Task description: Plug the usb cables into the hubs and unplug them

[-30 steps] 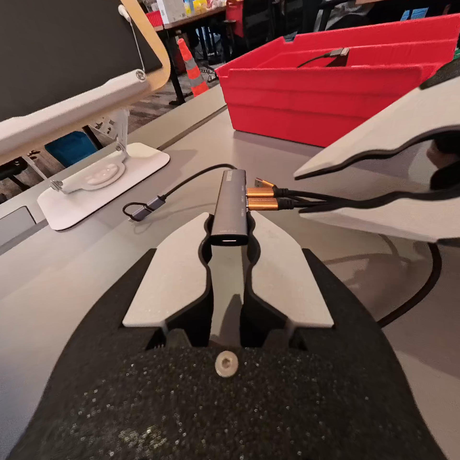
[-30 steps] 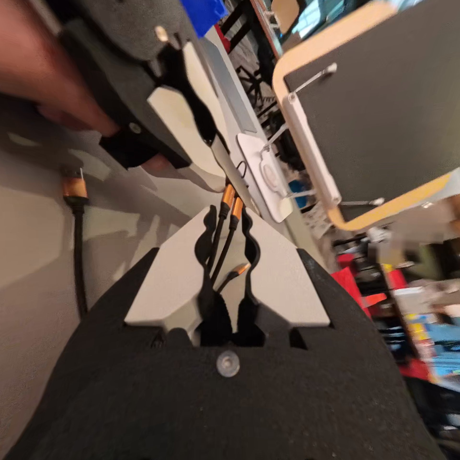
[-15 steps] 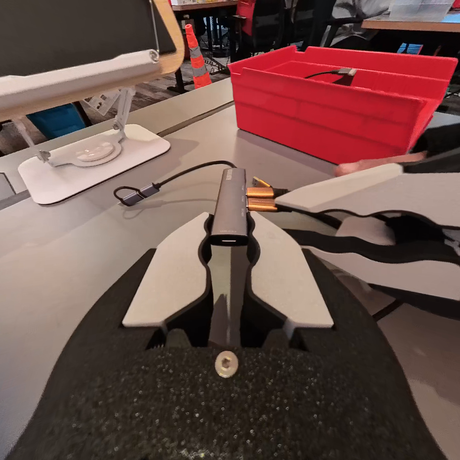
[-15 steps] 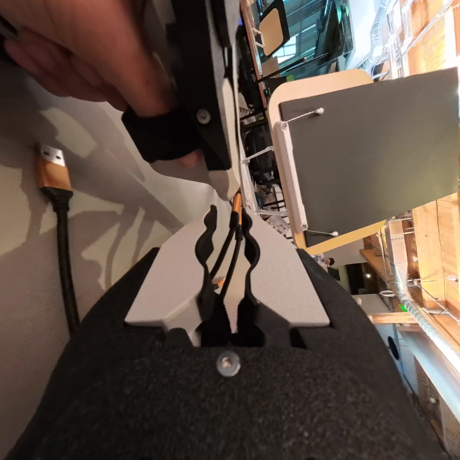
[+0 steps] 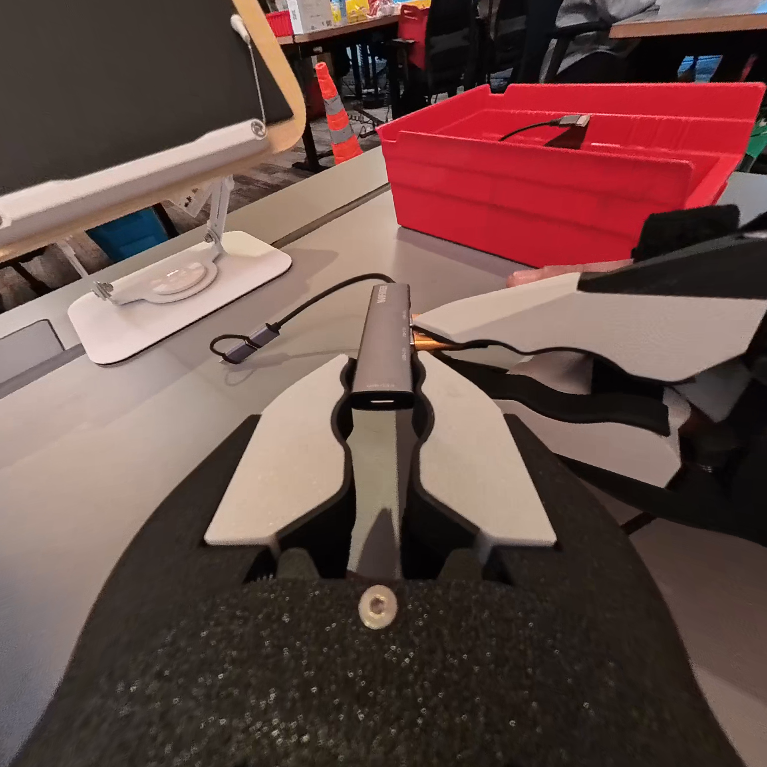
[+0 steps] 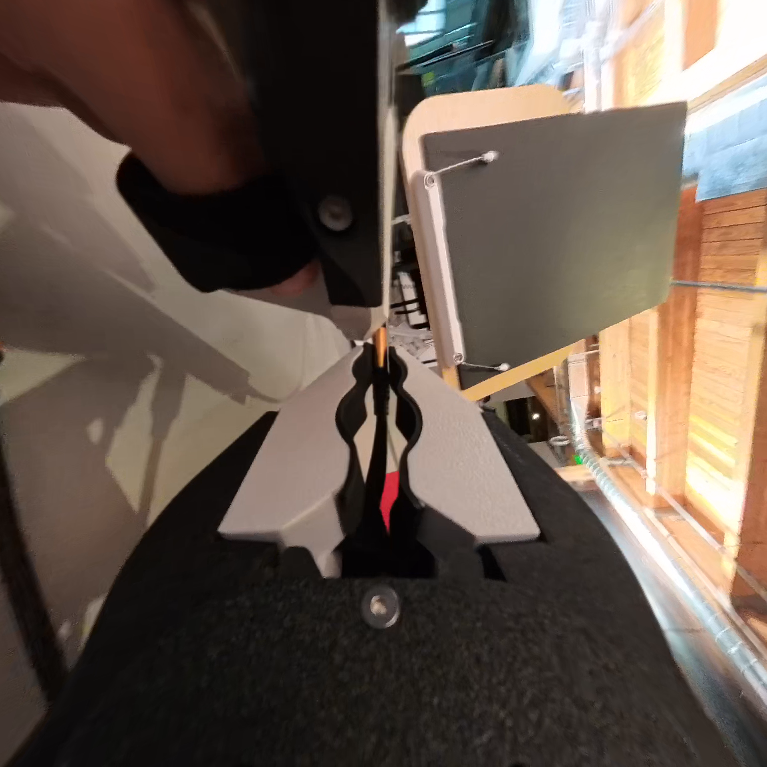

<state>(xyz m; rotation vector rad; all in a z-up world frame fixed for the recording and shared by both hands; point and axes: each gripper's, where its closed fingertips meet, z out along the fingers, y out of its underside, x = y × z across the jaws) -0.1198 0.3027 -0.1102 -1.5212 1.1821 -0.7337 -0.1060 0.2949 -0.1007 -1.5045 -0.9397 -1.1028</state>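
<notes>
My left gripper (image 5: 382,369) is shut on the near end of a slim grey USB hub (image 5: 386,328), held just above the grey table. The hub's short cable ends in a grey connector (image 5: 249,346) lying on the table to the left. Orange USB plugs (image 5: 429,343) sit in the hub's right side. My right gripper (image 5: 431,338) comes in from the right, rolled on its side. In the right wrist view the right gripper (image 6: 379,363) is closed tight on an orange plug (image 6: 379,346) and its black cable. The left gripper's black body (image 6: 332,166) and a hand fill the upper left.
A red bin (image 5: 539,199) stands at the back right with another cabled device (image 5: 572,122) inside. A dark panel (image 5: 124,83) on a white stand (image 5: 182,290) is at the left; it also shows in the right wrist view (image 6: 560,228). An orange cone (image 5: 338,120) is beyond the table.
My right gripper has moved in toward the hub's side, rolled over, and its jaws have narrowed onto the plug and cable. My left gripper has kept its hold on the hub.
</notes>
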